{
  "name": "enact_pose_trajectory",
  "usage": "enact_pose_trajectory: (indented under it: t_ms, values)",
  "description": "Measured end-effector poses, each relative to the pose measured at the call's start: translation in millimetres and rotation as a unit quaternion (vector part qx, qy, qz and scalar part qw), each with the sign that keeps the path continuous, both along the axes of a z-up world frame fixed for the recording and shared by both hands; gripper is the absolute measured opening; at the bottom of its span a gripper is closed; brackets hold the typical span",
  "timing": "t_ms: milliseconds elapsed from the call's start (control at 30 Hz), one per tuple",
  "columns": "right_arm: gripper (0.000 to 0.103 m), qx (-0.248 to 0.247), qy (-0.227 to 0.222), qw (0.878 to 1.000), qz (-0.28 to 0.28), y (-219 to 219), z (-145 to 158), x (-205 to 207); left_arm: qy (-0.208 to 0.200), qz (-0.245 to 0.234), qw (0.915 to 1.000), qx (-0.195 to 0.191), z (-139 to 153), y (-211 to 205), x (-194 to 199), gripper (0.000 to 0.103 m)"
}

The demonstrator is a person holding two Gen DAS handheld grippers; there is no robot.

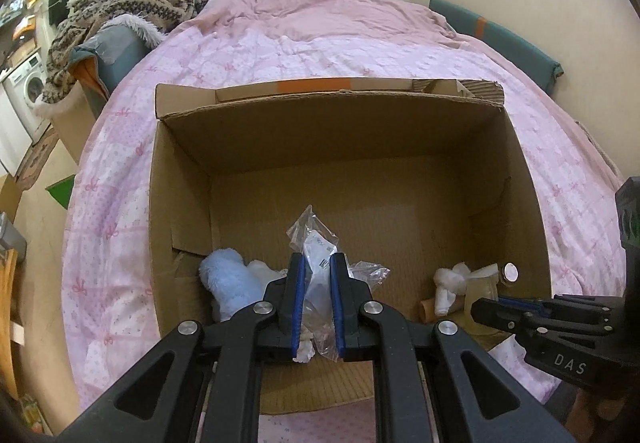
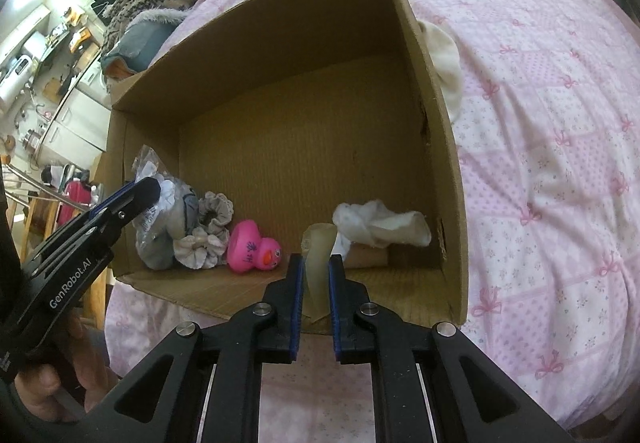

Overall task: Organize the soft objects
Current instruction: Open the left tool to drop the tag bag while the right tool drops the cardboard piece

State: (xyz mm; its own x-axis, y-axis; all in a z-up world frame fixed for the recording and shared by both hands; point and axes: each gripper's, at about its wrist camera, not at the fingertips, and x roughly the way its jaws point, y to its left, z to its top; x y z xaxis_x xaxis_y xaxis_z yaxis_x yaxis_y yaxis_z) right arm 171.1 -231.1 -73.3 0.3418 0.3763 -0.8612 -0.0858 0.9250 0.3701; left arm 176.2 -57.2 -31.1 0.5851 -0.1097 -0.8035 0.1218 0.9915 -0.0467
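At the bottom centre of the left wrist view, the left gripper (image 1: 318, 275) has its jaws clenched on a clear plastic bag (image 1: 316, 243) with something pale inside, held low over the near edge of the cardboard box (image 1: 180, 203). Just left of it in the box lies a light blue plush (image 1: 230, 283). At the bottom centre of the right wrist view, the right gripper (image 2: 316, 275) has its jaws clenched on a translucent yellowish soft piece (image 2: 318, 247), also at the near side of the box. To its right lies a white cloth (image 2: 380, 225); to its left sit a pink rubber duck (image 2: 254, 247) and 2 grey scrunchies (image 2: 206, 231). The box stands on a bed with a pink quilt (image 2: 560, 163). Beyond it, at the upper left, a patterned knit blanket (image 1: 132, 3) is heaped.
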Motion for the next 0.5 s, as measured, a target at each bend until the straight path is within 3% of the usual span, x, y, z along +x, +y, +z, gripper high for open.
enact_pose_trajectory:
  t_ms: [500]
  values:
    - [0.014, 0.005, 0.0, 1.0, -0.001, -0.5, 1.4, -0.1, 0.006, 0.002, 1.0, -0.001, -1.2, 0.8, -0.4, 0.016]
